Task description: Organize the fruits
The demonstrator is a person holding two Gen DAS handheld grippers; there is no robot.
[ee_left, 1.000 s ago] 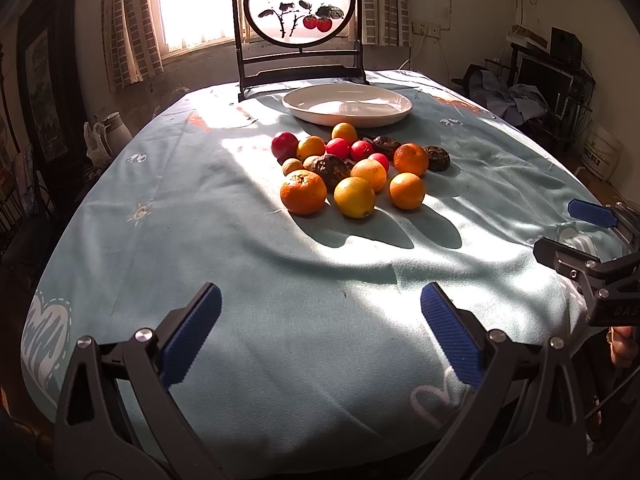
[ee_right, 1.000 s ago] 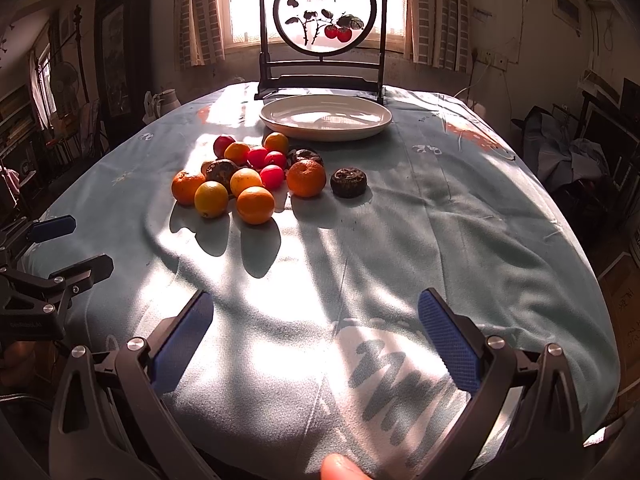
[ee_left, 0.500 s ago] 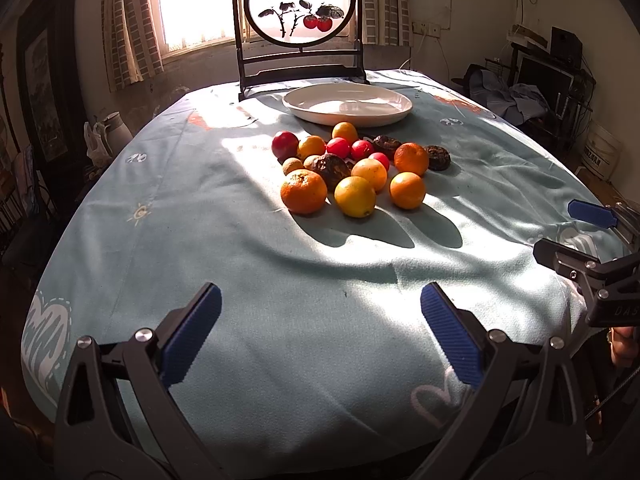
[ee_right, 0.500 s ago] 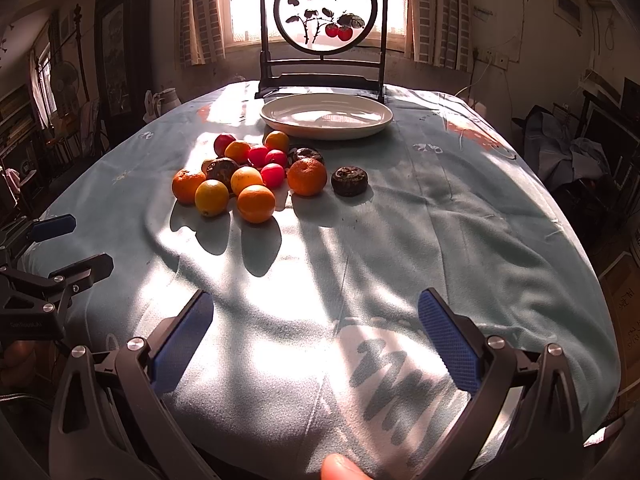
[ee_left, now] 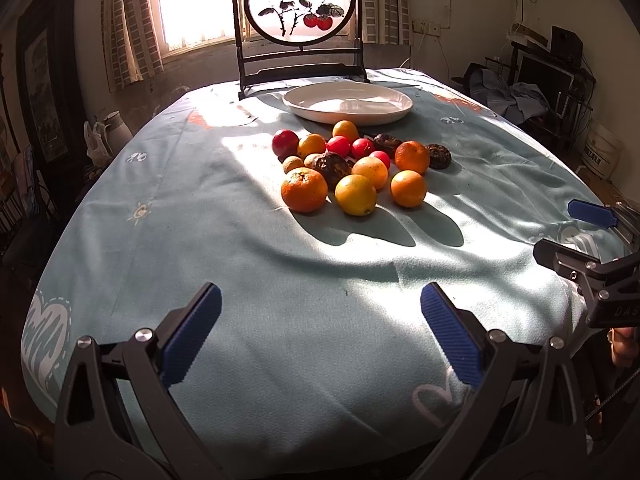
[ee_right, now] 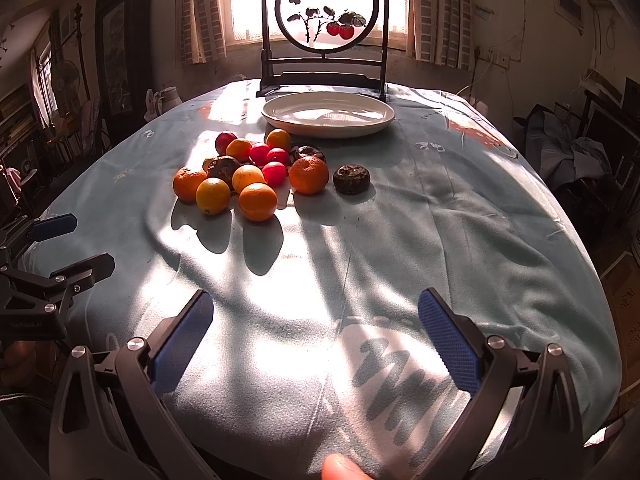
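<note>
Several fruits lie in a cluster on the pale blue tablecloth (ee_left: 224, 240): oranges (ee_left: 304, 189) (ee_right: 258, 201), a yellow citrus (ee_left: 355, 195), small red fruits (ee_left: 338, 146) (ee_right: 274, 173) and dark wrinkled ones (ee_left: 438, 156) (ee_right: 351, 179). Behind them stands a white plate (ee_left: 348, 103) (ee_right: 328, 114) with nothing on it. My left gripper (ee_left: 320, 332) hangs open over the table's near edge, well short of the fruit. My right gripper (ee_right: 316, 336) is open too, nothing between its blue pads. Each gripper shows at the side of the other's view.
A framed round painted screen (ee_left: 300, 8) (ee_right: 326, 12) stands right behind the plate at the far edge. A white jug (ee_left: 114, 126) sits off the table's left. Furniture and clothes (ee_right: 576, 152) crowd the right side of the room. A fingertip (ee_right: 340, 470) shows at the bottom.
</note>
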